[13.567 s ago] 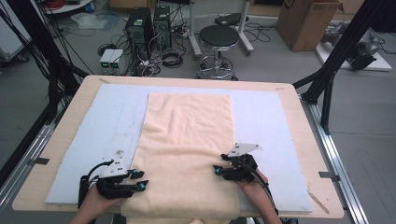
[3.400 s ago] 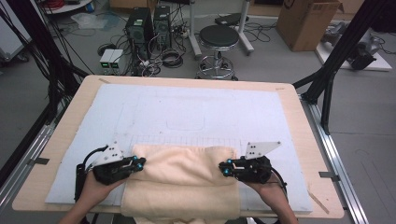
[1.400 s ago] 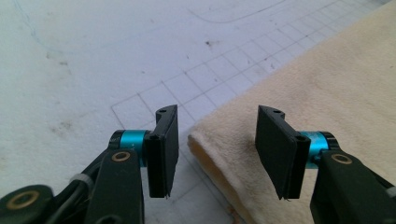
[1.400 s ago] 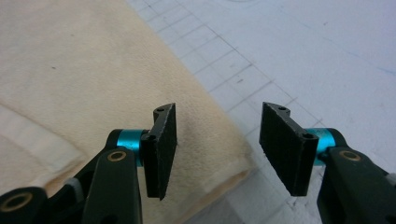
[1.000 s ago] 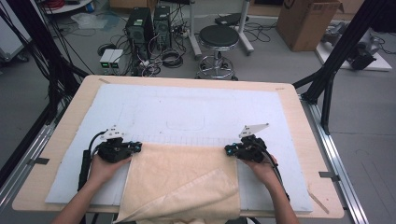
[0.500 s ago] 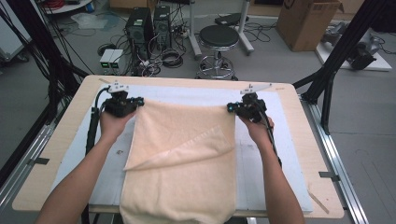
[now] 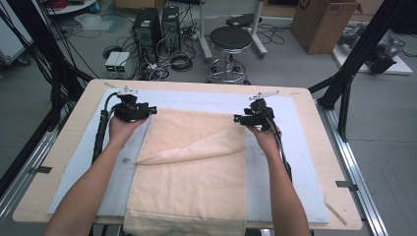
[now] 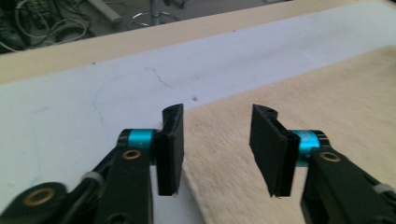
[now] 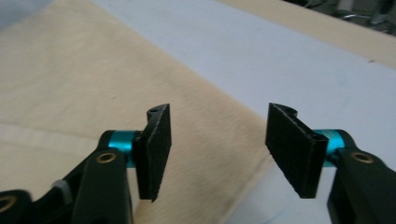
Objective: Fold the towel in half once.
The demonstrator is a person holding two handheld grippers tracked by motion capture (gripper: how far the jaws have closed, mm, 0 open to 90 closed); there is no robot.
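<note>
the towel (image 7: 196, 172) lies in the middle of the high view, flat on the pale blue mat (image 7: 305, 162). it runs from the upper middle of the frame down to the bottom edge, where it hangs a little over the table (image 7: 64, 147). i think i am opening it out flat. most of that looks done. one part is not done: a fold of cloth (image 7: 196, 150) lies bent over across the middle, from the left side up to the right.

my left gripper (image 7: 150, 111) sits at the towel's upper left corner. my right gripper (image 7: 238, 118) sits at its upper right corner. both have just been opening, and now they are let go. in the left gripper view my black fingers (image 8: 170, 149) stand apart with the towel's corner (image 8: 219, 140) lying flat under the gap, not pinched. in the right gripper view my fingers (image 9: 154, 151) stand apart too, above the towel's edge (image 9: 219, 140).

what i think is left: pull the bent part flat, and maybe slide the towel up so it does not hang off.
</note>
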